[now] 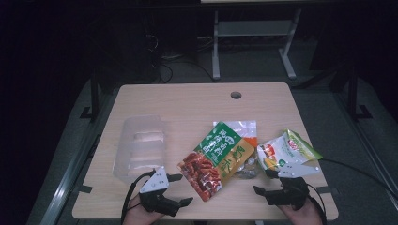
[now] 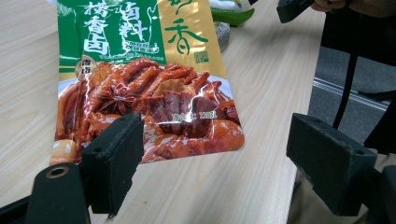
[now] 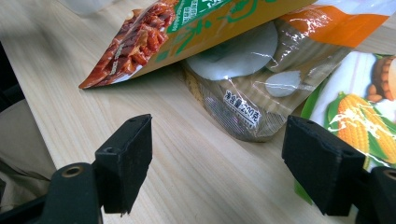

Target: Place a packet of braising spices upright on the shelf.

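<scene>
A green, gold and red snack bag [image 1: 215, 159] lies slanted at the table's middle. It partly covers a clear bag with an orange band [image 1: 247, 140]. A green and white corn bag [image 1: 287, 151] lies to the right. My left gripper [image 1: 182, 189] sits near the front edge, just left of the snack bag's lower corner. Its jaws stand open and hold nothing, and the snack bag [image 2: 140, 70] lies just ahead of the left gripper [image 2: 217, 135]. My right gripper [image 1: 264, 182] is open below the corn bag. The right gripper [image 3: 219, 130] faces the clear bag [image 3: 243, 88], beside the corn bag [image 3: 359, 112].
An empty clear plastic container [image 1: 141, 145] stands on the left of the wooden table [image 1: 187, 101]. A cable hole [image 1: 236, 95] sits near the far edge. Metal desk legs [image 1: 216, 47] stand on the dark floor beyond. The person's hands hold both grippers at the front edge.
</scene>
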Action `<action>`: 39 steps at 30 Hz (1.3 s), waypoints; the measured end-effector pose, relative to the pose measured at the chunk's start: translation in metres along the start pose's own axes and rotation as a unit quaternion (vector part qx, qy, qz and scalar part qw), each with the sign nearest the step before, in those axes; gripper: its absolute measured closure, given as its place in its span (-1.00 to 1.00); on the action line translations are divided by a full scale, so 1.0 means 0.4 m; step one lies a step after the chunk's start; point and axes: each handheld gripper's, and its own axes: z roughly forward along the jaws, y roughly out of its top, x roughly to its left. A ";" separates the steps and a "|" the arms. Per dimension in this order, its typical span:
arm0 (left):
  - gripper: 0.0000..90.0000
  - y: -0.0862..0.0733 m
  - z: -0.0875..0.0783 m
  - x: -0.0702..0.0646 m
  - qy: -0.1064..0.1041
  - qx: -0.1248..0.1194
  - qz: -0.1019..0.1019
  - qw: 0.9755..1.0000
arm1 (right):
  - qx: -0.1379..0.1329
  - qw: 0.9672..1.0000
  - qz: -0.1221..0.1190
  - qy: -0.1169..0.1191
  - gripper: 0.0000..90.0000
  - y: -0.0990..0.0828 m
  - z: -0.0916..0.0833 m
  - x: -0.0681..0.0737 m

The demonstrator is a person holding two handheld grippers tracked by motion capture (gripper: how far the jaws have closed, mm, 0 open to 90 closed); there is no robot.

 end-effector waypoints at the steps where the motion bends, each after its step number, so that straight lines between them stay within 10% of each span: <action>1: -0.59 0.000 0.000 0.000 0.000 0.001 0.000 1.000 | 0.000 1.000 0.000 0.001 -0.47 0.000 0.001 0.001; 22: -0.59 -0.001 -0.010 -0.008 0.007 0.001 0.009 1.000 | -0.023 1.000 0.011 0.013 -0.51 0.024 0.001 0.009; 39: -0.59 0.001 -0.014 -0.002 0.010 -0.004 0.005 1.000 | -0.031 0.999 0.044 0.010 -0.51 0.159 0.032 -0.069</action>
